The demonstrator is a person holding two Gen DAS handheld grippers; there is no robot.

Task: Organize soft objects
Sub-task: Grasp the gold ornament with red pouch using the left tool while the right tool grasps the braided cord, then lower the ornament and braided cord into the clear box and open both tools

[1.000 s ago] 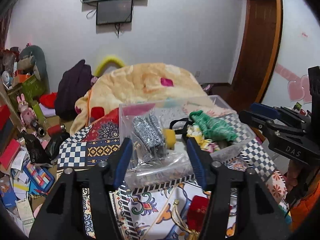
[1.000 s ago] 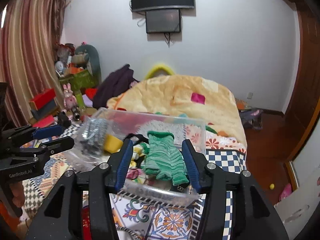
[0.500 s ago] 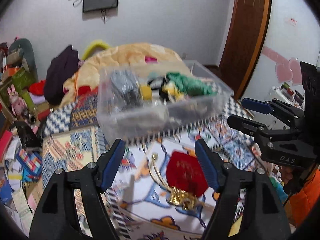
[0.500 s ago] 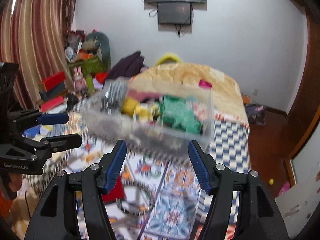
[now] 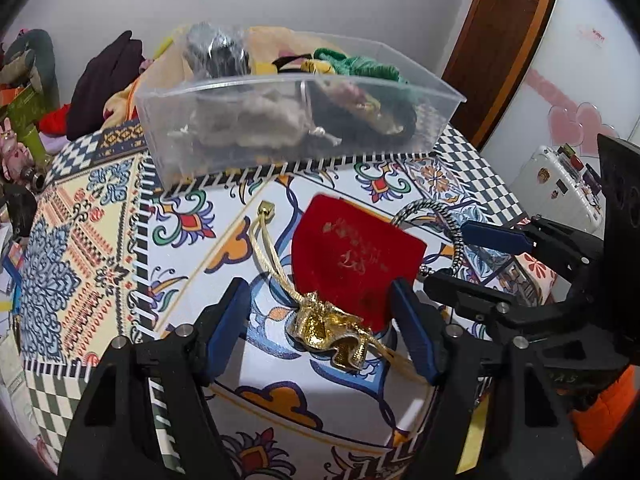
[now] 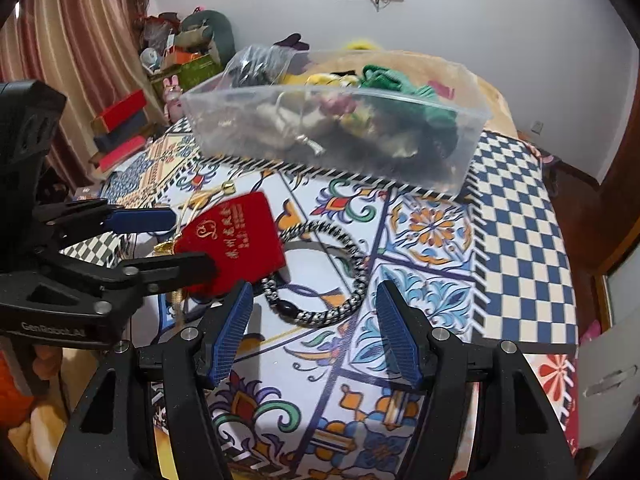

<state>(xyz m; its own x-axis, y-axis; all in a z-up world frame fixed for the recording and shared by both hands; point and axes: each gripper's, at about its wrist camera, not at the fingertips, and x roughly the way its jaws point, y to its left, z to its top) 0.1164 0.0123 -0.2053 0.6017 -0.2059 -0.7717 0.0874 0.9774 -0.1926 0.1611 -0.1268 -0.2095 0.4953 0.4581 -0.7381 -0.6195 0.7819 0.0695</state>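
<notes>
A red velvet pouch (image 5: 352, 256) with a gold drawstring top (image 5: 332, 330) lies on the patterned cloth; it also shows in the right wrist view (image 6: 236, 240). My left gripper (image 5: 320, 328) is open, its fingers on either side of the pouch's gold end. A black-and-white braided rope loop (image 6: 332, 276) lies beside the pouch. My right gripper (image 6: 314, 330) is open just above the loop. A clear plastic bin (image 5: 296, 132) behind holds several soft items, among them a green knit piece (image 6: 400, 84).
The patterned cloth (image 6: 516, 224) covers the table, with its right edge near a white case (image 5: 560, 188). Clutter of boxes and toys (image 6: 132, 120) stands at the left. A yellow blanket (image 6: 464, 76) lies behind the bin.
Both grippers have drawn back from the bin and tilted down toward the cloth. The pouch and rope loop now lie between the fingers, and both jaws have opened wider.
</notes>
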